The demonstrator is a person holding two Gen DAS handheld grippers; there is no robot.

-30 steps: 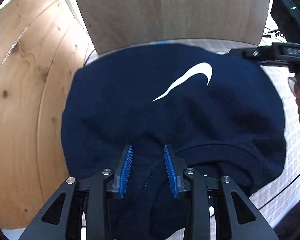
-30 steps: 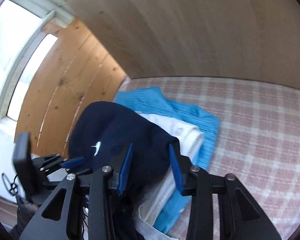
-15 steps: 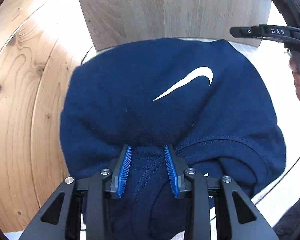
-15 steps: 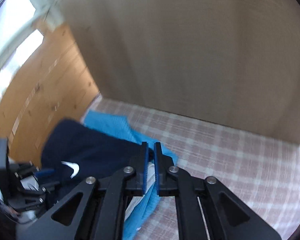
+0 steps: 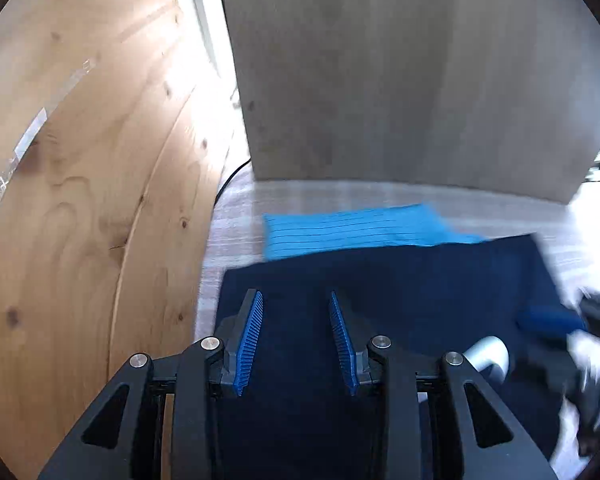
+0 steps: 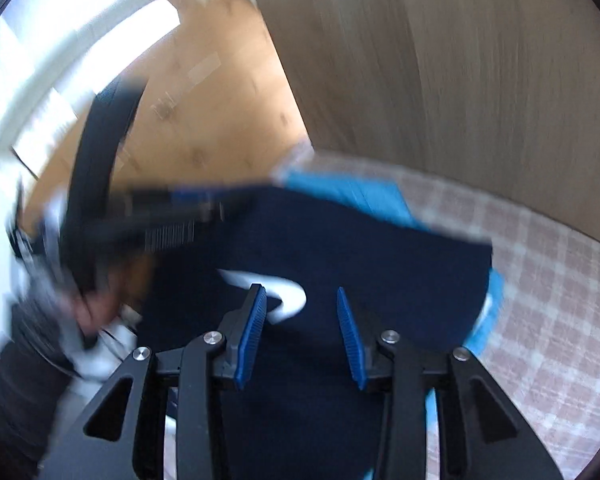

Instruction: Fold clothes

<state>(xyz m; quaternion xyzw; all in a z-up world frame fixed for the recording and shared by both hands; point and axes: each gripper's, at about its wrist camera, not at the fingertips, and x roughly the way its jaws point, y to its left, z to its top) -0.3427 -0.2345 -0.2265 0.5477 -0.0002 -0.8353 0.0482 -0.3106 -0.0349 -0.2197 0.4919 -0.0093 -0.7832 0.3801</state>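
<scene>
While both jaw pairs are hovering parted, the right gripper (image 6: pixel 302 334) having just opened, nothing pinched, the soft folded navy sweatshirt (image 5: pixel 400 280) is lying below; the left gripper (image 5: pixel 296 342) is best pinching a hem edge.

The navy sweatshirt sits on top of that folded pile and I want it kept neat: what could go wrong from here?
The navy sweatshirt overlaps the blue garment beneath; a tug could drag that out of its fold. Both the left gripper and right gripper hover open over the cloth, so closing may pinch an extra layer.
</scene>
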